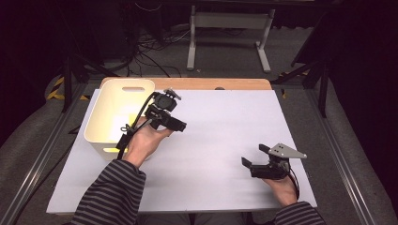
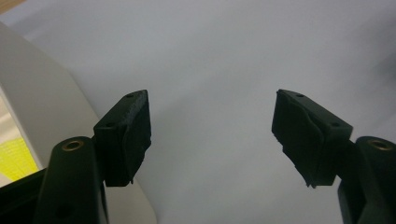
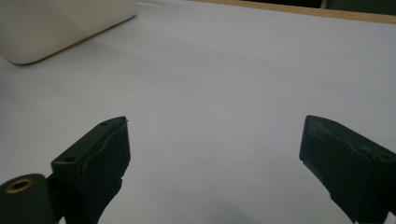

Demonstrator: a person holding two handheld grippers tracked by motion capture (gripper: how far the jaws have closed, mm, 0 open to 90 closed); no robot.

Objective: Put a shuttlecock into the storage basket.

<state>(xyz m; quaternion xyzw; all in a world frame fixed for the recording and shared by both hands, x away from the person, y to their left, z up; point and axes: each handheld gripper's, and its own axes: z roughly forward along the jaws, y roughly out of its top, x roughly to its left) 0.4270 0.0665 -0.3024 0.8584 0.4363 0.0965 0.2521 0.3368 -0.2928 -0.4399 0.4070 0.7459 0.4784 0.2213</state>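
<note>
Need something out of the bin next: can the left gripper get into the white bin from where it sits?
Probably yes. The left gripper is open and empty beside the white bin, whose top is open, with nothing between them. It points away, so the hand must turn.

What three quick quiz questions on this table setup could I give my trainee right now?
1. True or false: the left gripper holds something between its jaws.
2. Which gripper is nearer the white bin? A) left B) right
3. Fill in: the right gripper has its jaws ____ over the white table surface.

Key: 1 false, both jaws stand apart with nothing between them. 2 A. 3 open.
</note>
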